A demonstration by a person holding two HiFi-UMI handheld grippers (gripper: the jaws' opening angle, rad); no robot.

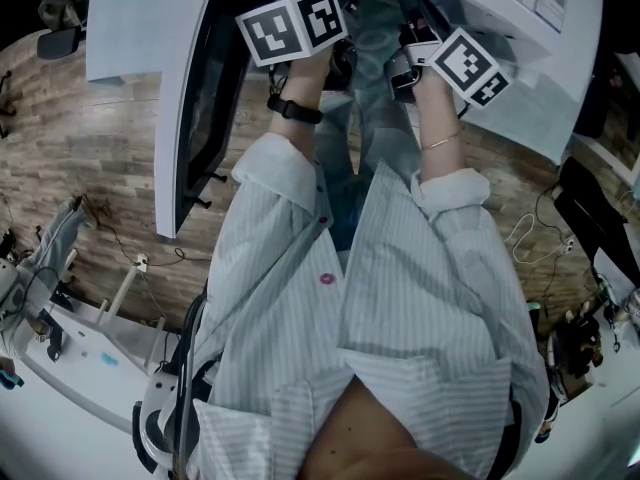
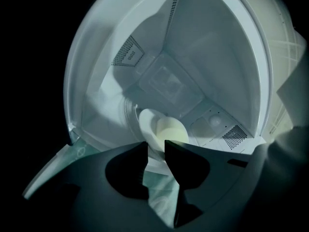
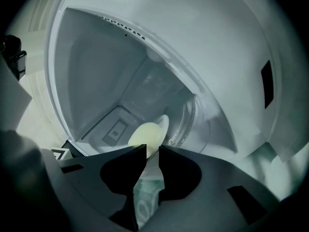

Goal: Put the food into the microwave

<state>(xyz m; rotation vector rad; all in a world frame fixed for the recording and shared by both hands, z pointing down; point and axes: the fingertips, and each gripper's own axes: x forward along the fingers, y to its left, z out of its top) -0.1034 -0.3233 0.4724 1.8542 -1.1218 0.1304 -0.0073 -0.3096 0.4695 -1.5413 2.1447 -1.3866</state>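
Left gripper [image 2: 156,143], right gripper [image 3: 152,147] — jaws ajar, seemingly loose — flank plate [image 2: 146,122] of food [image 2: 171,132] inside microwave [image 2: 203,57].

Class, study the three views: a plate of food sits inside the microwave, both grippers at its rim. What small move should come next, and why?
Probably draw the left gripper and right gripper straight back out of the microwave. The plate with the food rests inside, and both pairs of jaws stand slightly apart at its rim, apparently not pressing it.
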